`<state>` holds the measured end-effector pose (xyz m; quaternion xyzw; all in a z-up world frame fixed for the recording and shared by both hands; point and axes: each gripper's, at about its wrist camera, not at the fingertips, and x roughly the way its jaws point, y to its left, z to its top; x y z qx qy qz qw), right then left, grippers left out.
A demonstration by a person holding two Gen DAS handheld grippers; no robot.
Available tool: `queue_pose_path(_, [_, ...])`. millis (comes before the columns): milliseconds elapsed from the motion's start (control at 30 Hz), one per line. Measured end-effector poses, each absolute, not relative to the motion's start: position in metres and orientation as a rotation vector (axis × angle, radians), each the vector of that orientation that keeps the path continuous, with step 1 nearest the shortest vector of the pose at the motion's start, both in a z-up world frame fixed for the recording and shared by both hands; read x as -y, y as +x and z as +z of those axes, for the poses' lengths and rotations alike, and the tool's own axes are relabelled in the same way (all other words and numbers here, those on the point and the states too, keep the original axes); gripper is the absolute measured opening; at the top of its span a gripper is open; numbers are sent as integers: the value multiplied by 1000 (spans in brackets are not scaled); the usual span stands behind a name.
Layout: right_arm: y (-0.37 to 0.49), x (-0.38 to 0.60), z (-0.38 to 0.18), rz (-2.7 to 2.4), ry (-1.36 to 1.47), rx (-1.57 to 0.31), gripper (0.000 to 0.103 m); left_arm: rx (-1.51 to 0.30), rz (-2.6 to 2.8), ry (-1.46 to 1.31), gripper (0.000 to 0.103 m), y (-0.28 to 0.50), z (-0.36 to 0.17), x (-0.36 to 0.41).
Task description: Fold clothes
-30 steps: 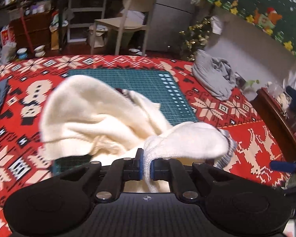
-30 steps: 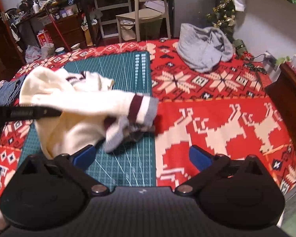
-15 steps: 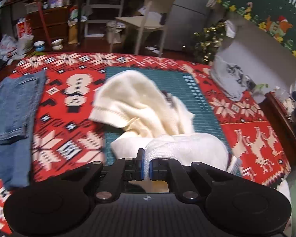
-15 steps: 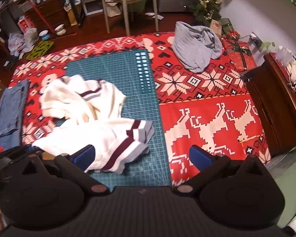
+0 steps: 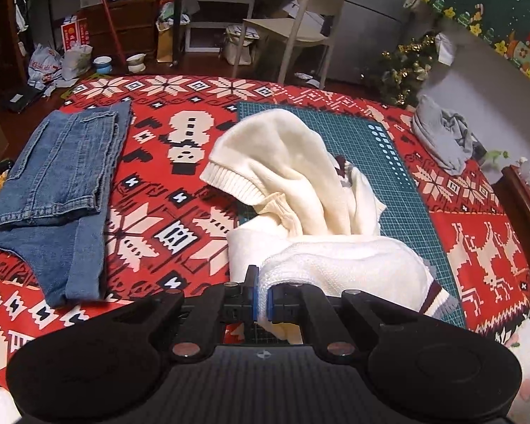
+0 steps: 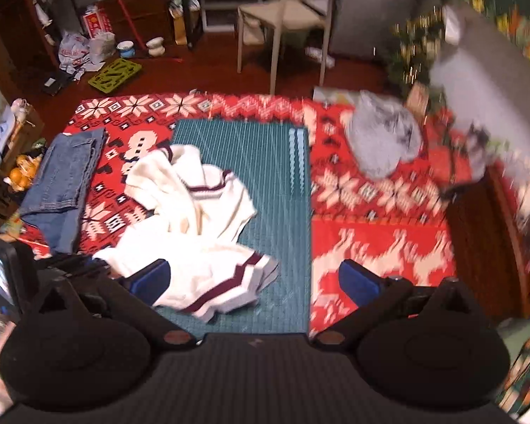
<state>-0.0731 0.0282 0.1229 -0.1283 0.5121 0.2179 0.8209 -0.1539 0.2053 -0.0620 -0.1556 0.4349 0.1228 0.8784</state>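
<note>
One sweater [image 5: 293, 190], one jeans [image 5: 63, 183], two tools [image 5: 261, 298]

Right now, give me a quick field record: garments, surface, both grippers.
surface: red patterned blanket with a green cutting mat on it
sweater: cream sweater with dark red stripes, crumpled, lying mostly on the mat
jeans: folded jeans, on the blanket left of the sweater
grey garment: bunched grey garment, far right on the blanket
left gripper: left gripper shut on a fold of the sweater
right gripper: right gripper open, empty, above the mat
</note>
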Motion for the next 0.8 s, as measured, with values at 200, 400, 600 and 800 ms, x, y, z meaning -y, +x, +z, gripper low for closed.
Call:
queue_pose_path(200, [-49, -11, 109, 458, -209, -1134, 102, -899, 283, -423, 4, -160, -64, -226])
queue_pose_path(400, [-1, 18, 40, 423, -170, -1152, 102, -875, 275, -497, 4, -166, -68, -238])
queue_pose_path(600, [28, 48, -59, 432, -65, -1220, 91, -854, 249, -500, 4, -174, -77, -240])
queue_pose_path(800, [21, 25, -120, 626, -103, -1166, 63, -855, 243, -504, 4, -187, -85, -247])
